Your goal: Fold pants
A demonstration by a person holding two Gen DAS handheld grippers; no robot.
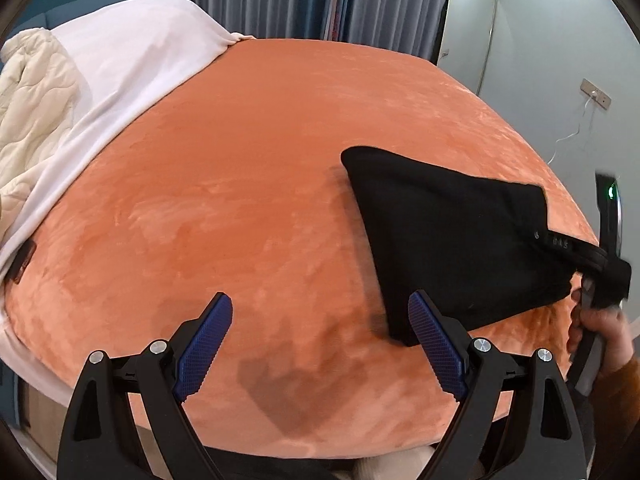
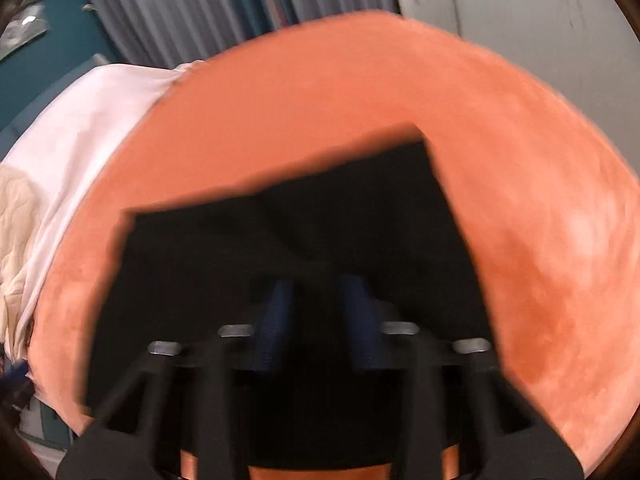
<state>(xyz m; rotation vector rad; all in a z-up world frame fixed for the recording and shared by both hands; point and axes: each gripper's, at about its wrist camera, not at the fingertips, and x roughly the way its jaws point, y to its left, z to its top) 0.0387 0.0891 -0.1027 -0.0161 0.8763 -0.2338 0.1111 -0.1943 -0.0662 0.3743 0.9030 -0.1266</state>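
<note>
The black pants (image 1: 448,240) lay folded near the right edge of the orange bed (image 1: 260,168). The right tongs (image 2: 316,296) pinched their waistband, lifting that end. The left tongs (image 1: 320,328) hung wide apart and empty above the bed's near edge.

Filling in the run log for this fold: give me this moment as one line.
stage: mid-fold | left gripper: open, empty | right gripper: shut on black pants, corner lifted | surface: orange blanket
</note>
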